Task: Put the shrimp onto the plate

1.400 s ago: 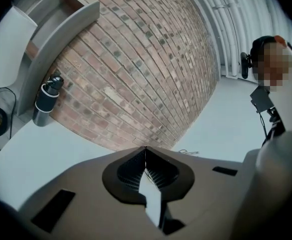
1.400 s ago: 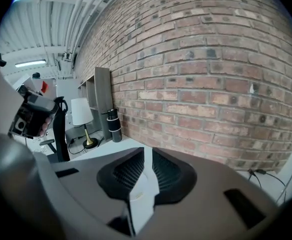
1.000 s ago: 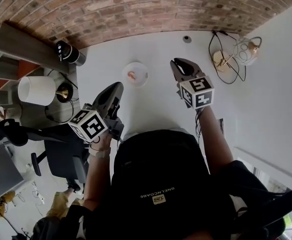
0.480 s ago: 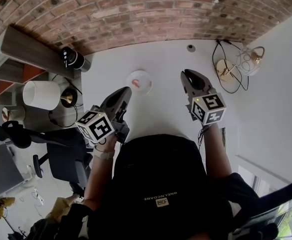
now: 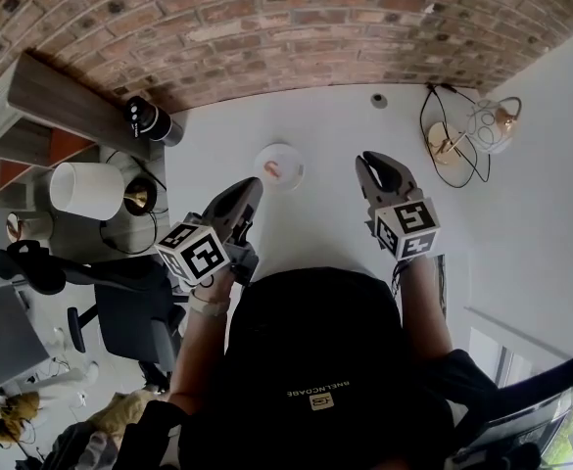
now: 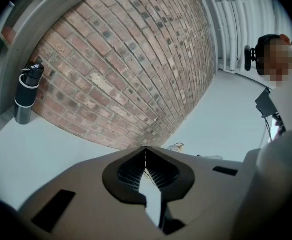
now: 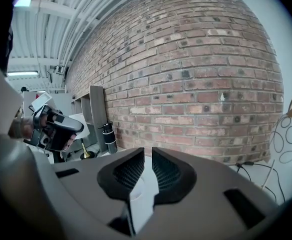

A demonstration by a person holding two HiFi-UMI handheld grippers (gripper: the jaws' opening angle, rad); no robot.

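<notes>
A small white plate [image 5: 277, 164] sits on the white table near the brick wall, and a pink shrimp [image 5: 272, 169] lies on it. My left gripper [image 5: 250, 192] hovers just short of the plate on its near left. Its jaws meet at the tips with nothing between them [image 6: 146, 150]. My right gripper [image 5: 376, 166] is to the right of the plate and well apart from it. A narrow gap shows between its pads [image 7: 148, 154], and it holds nothing. In the right gripper view, the left gripper [image 7: 56, 129] appears at far left.
A black and silver bottle [image 5: 149, 118] stands at the table's back left by the wall. A white lampshade [image 5: 88, 190] and a brass stand are off the left edge. A wire ornament with cables [image 5: 472, 125] lies at the back right. A small grey disc [image 5: 378, 100] lies near the wall.
The head view has shifted a little. The right gripper has drawn back slightly from the wall. The left gripper stays beside the plate, and the shrimp stays on it.
</notes>
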